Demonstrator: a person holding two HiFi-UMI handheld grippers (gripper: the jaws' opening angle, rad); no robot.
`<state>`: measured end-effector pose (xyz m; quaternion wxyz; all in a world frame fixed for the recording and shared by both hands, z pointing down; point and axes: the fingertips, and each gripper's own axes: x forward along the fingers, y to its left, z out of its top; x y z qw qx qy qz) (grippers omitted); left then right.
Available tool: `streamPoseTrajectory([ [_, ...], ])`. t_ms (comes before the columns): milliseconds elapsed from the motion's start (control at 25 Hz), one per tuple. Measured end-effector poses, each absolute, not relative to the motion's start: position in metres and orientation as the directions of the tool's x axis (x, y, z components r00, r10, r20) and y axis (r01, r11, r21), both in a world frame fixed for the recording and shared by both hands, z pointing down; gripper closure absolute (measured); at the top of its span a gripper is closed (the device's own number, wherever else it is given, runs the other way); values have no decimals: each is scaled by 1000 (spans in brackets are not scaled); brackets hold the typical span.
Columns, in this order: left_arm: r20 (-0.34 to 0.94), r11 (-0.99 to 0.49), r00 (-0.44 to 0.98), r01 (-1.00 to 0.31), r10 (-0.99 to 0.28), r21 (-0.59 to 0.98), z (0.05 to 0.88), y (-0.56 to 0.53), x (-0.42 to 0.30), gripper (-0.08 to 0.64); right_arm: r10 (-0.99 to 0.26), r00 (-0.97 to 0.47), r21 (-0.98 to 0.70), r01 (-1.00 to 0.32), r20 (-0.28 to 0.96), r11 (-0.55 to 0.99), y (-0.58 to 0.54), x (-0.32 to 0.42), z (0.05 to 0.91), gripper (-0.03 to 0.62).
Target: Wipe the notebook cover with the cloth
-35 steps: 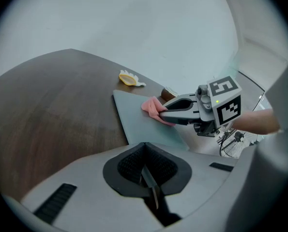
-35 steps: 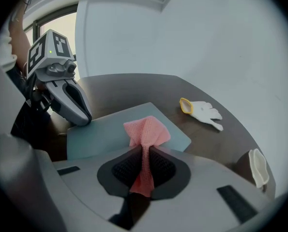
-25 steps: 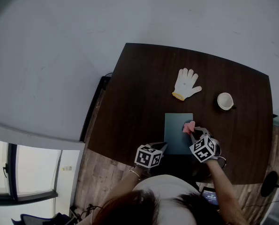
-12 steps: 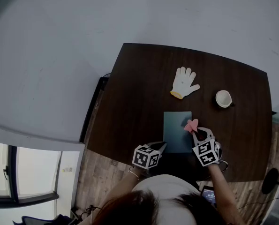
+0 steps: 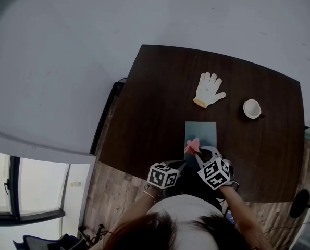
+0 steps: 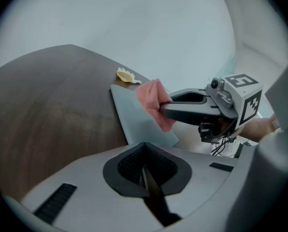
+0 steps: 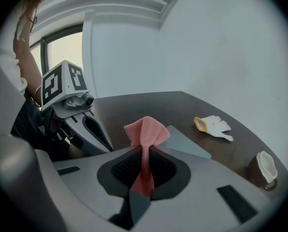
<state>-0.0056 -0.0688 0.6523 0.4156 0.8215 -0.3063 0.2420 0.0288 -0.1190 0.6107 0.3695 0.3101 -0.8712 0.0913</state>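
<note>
A teal notebook (image 5: 204, 130) lies flat on the dark table (image 5: 155, 103), near its front edge. My right gripper (image 5: 197, 151) is shut on a pink cloth (image 5: 191, 145), which rests over the notebook's near-left part. In the right gripper view the cloth (image 7: 144, 132) sticks up from the shut jaws, with the notebook (image 7: 188, 146) just beyond. My left gripper (image 5: 181, 163) sits at the notebook's near-left corner, shut with nothing between its jaws. The left gripper view shows its own gripper (image 6: 144, 149), the notebook (image 6: 134, 117), the cloth (image 6: 152, 102) and the right gripper (image 6: 169, 111).
A white work glove (image 5: 209, 89) with a yellow cuff lies behind the notebook. To its right stands a white cup (image 5: 251, 109). The table's front edge runs close under both grippers. Beyond the table is pale floor (image 5: 56, 61).
My right gripper has carried the pink cloth from the notebook's right edge leftward and nearer, across the cover. The left gripper has stayed put.
</note>
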Motion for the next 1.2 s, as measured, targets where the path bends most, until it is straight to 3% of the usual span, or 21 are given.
streamPoseTrajectory([
  [240, 662, -442, 696, -705, -279, 554, 658, -64, -7, 541, -338, -545, 34, -490, 767, 871, -105, -13, 647, 549],
  [400, 659, -436, 697, -706, -283, 558, 659, -64, -9, 541, -319, -527, 44, -468, 788, 882, -104, -20, 657, 549],
  [1200, 655, -434, 699, -705, -287, 561, 660, -63, -11, 541, -412, -446, 43, -635, 795, 771, -101, 65, 660, 551],
])
